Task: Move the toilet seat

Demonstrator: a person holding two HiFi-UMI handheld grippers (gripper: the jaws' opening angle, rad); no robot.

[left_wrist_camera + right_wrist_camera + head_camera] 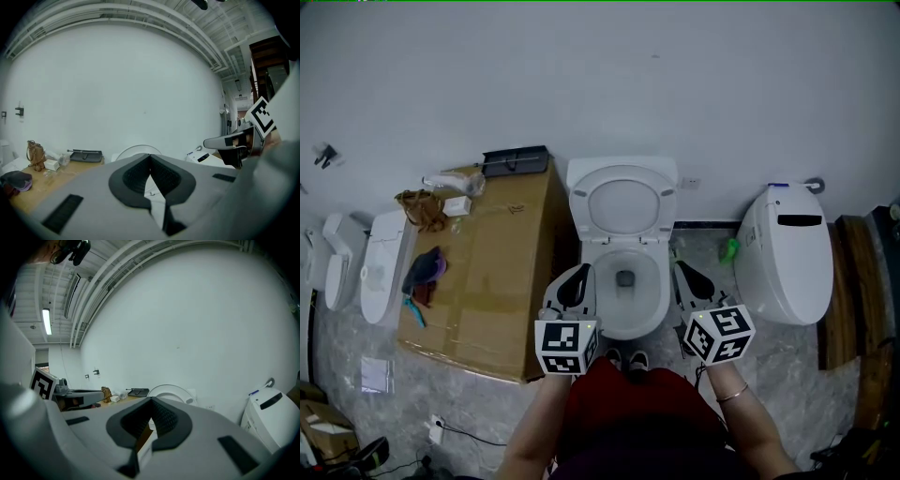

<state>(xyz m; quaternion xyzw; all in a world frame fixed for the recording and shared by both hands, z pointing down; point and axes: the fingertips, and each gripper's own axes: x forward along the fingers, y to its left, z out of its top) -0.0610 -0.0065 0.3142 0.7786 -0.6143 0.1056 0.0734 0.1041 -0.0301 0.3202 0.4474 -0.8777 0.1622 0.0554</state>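
Note:
A white toilet (627,319) stands against the wall, its seat (622,208) and lid raised upright against the wall. The bowl below is open. My left gripper (575,278) hovers at the bowl's left side, jaws shut with nothing between them. On the bowl's right side my right gripper (690,279) is likewise shut and empty. In the left gripper view the raised seat (137,150) shows as a white arc above the closed gripper (150,161). The right gripper view has the seat (173,392) just beyond the closed gripper (151,405).
A large cardboard box (492,272) stands left of the toilet with a handbag (420,208), a black tray (517,160) and small items on top. Another white toilet (783,253) lies to the right, wooden boards (848,291) beyond it. More white fixtures (382,265) sit far left.

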